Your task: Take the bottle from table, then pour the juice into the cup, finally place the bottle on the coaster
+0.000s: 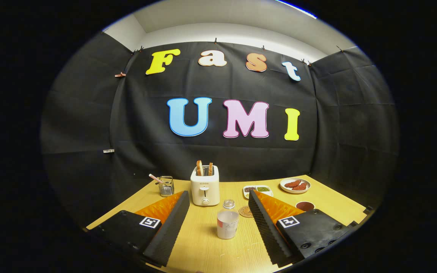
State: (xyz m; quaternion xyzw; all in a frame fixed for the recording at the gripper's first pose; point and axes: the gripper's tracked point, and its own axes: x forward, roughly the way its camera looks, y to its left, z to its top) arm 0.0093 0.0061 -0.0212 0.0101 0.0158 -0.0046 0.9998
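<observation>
Count on the table (203,254): one bottle (227,223), one coaster (246,211), one cup (305,206), one toaster (205,185), one wire basket (166,185), one divided dish (257,189), one round plate (295,185).

Bottle: clear, upright, no cap visible, pale liquid inside. Sits between the two fingers, nearer their tips than their base, touching neither. Gap on both sides.

Coaster: round, brownish, flat on the table just behind and to the right of the bottle, right beside the inner edge of the right finger.

Cup: small, dark contents, right of the coaster, partly hidden behind the right finger.

Toaster: white, straight beyond the bottle, two slices of toast standing up in the slots.

Wire basket: left of the toaster, one striped stick poking out.

Divided dish: two compartments readable, one dark filling, one green. Plate behind it holds two reddish pieces.

Gripper (218,197): fingers spread wide, released, nothing held. Both fingers angle forward and inward, low over the table, roughly level, pointed at the toaster with the bottle lined up in the gap.
</observation>
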